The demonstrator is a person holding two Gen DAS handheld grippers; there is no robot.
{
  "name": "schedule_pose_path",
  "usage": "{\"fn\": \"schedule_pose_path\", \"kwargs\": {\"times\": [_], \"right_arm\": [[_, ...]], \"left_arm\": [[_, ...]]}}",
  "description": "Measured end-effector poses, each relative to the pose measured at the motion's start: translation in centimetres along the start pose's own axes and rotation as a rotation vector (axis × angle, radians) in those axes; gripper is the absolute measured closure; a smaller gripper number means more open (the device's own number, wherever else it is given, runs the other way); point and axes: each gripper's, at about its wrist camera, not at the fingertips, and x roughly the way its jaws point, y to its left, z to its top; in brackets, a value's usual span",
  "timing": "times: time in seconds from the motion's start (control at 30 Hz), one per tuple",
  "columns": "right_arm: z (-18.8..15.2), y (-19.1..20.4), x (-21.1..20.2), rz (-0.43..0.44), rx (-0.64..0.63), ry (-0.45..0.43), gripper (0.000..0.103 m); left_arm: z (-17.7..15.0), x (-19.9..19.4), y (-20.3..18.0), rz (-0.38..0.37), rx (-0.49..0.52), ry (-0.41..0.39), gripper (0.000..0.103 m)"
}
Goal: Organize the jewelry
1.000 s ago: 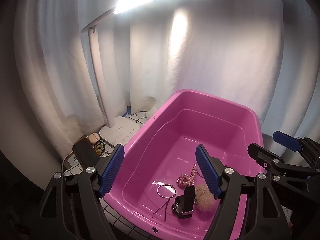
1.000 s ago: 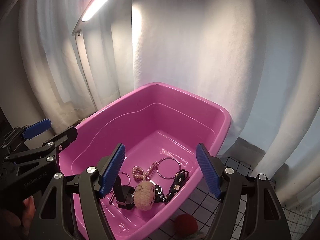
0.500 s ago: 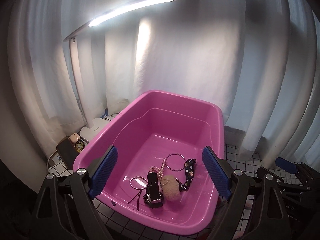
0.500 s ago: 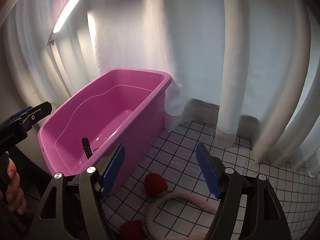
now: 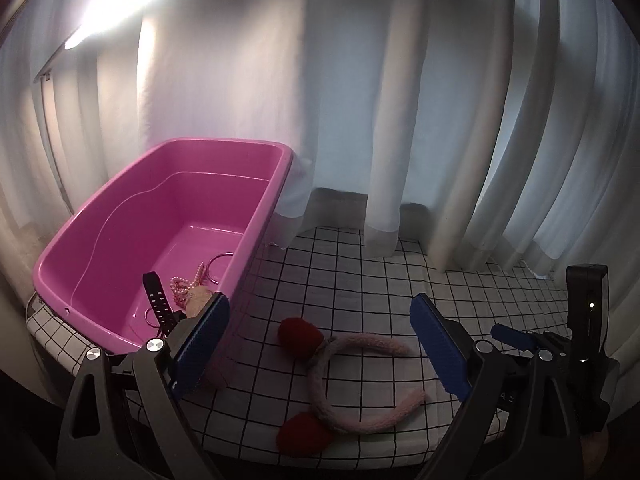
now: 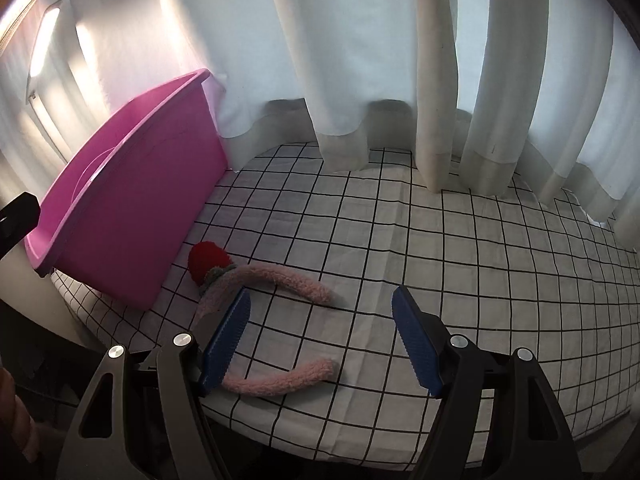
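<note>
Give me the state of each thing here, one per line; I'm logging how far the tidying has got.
Left tongs: open, holding nothing; jaws have just been opening.
Right tongs: open, holding nothing.
Pink tub: upright, uncovered, jewelry in it.
Watch: inside the tub, strap sticking up.
Pearl strand: inside the tub, bunched.
Fuzzy headband: outside the tub, flat on the checked cloth.
Lamp: on.

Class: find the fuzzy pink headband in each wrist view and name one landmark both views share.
Left wrist: headband lies low in the middle on the checked cloth, right of the pink tub.
Right wrist: headband lies lower left, partly behind the left blue pad.
Shared landmark: the pink tub.
</note>
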Motion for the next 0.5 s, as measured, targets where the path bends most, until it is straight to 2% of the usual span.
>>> {"fn": "schedule_pose_path", "kwargs": {"times": [0.13, 0.23, 0.37, 0.5], "right_arm": [[-1.7, -1.1, 1.2, -0.027, -0.036, 0.013, 0.033], [-1.7, -1.6, 2.8, -0.031, -0.097, 0.021, 0.033], [-0.7, -2.1, 5.2, 0.039, -0.161, 0.037, 0.033], [0.4, -1.7, 7.6, 0.106, -0.275, 0.067, 0.033]], "left_arm": [[-2.7, 2.8, -1.5, 0.002, 0.025, 0.073, 0.012], [-4.8, 4.5, -1.7, 0.015, 0.010, 0.129, 0.012], [-7.5, 6.6, -1.8, 0.056, -0.016, 0.191, 0.012], [-9.5, 8.0, -1.7, 0.110, -0.059, 0.215, 0.012]]}}
